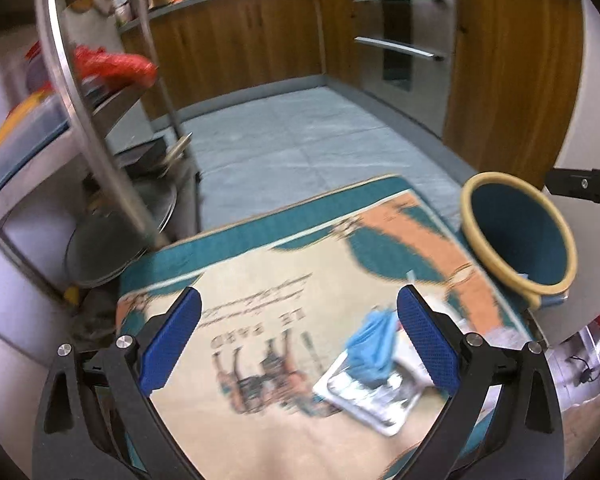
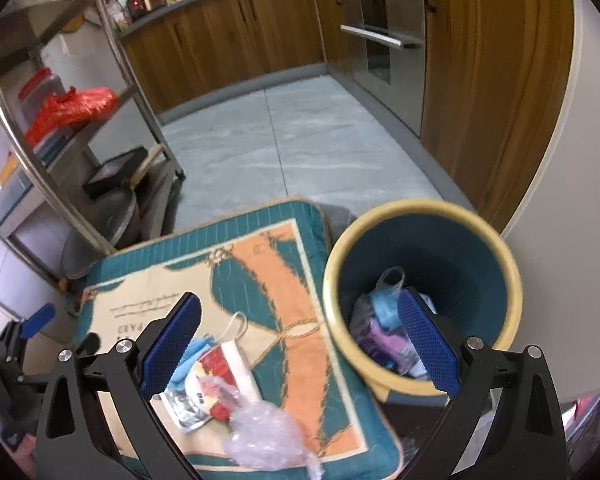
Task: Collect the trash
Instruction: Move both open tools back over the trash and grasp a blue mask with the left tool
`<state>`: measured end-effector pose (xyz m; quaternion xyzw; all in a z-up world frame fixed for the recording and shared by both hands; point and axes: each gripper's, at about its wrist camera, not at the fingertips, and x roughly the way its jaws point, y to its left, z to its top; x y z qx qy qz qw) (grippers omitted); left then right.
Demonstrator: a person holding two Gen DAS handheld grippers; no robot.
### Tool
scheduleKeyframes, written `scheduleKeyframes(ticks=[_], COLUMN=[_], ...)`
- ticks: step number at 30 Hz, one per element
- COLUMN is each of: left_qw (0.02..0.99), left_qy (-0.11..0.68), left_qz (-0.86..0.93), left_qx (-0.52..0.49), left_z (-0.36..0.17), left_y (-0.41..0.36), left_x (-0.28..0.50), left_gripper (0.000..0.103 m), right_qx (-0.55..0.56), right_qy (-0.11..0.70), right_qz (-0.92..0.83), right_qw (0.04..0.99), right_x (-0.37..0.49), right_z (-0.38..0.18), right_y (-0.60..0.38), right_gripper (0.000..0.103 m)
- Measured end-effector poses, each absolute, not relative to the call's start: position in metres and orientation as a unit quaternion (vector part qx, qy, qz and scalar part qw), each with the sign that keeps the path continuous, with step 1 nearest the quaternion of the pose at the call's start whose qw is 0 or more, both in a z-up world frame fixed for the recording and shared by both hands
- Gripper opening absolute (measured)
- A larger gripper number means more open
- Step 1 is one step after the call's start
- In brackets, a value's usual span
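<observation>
A: Left gripper?
B: Jaws wide apart, nothing between the pads. It hangs over the printed mat, angled down. Left view is motion-blurred.

A: Right gripper?
B: Also spread wide, empty. It sits above the seam between the mat and the bin.

A: Where's the trash?
B: Split. Some is already in the bin: a blue face mask, purple wrappers, a clear bit of plastic. The rest is still on the mat: a foil wrapper with a crumpled blue mask on top in the left view.

A: Same pile in the right view?
B: Yes, near the left pad: foil wrapper, red-and-white packet, blue mask, and a clear plastic wad just in front, all touching or overlapping.

A: Bin?
B: Teal inside, yellow rim, upright, just beside the mat's right edge.

A: Background?
B: Metal shelf rack on the left holding a red plastic bag, wooden cabinets, an oven, pale tiled floor.

A: Left gripper visible in the right view?
B: A blue pad and black frame at the far left edge; can't tell more.
</observation>
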<state>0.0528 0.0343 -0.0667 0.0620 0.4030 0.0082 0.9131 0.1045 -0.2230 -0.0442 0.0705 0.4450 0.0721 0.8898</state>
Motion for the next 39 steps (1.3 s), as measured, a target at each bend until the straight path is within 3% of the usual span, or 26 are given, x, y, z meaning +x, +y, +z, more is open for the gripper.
scheduleKeyframes(ticks=[6,10,27,33,35,37,39], left_qw=[0.9,0.883,0.851,0.832,0.835,0.841,0.85], left_qy=[0.433,0.466,0.516,0.546,0.54,0.53,0.514], left_qz=[-0.001,-0.025,-0.069,-0.085,-0.089,-0.094,-0.094], left_qx=[0.048,0.053,0.068,0.048,0.053,0.056,0.069], left_z=[-0.087,-0.108,-0.15,-0.167,-0.165,-0.16,-0.153], left_y=[0.056,0.048,0.01,0.006,0.004,0.003,0.002], left_x=[0.049,0.053,0.08,0.088,0.088,0.087,0.085], left_gripper=[0.096,0.087,0.069,0.048,0.023,0.013,0.01], right_qx=[0.069,0.075,0.041,0.041,0.042,0.042,0.042], right_qy=[0.484,0.486,0.498,0.499,0.5,0.501,0.504], right_qz=[0.053,0.055,0.048,0.044,0.043,0.045,0.05], right_qw=[0.871,0.869,0.865,0.864,0.864,0.863,0.861], right_x=[0.108,0.112,0.121,0.125,0.126,0.128,0.128], right_z=[-0.065,-0.068,-0.079,-0.081,-0.082,-0.083,-0.085], right_y=[-0.199,-0.191,-0.185,-0.191,-0.192,-0.193,-0.192], right_gripper=[0.098,0.098,0.098,0.098,0.098,0.098,0.098])
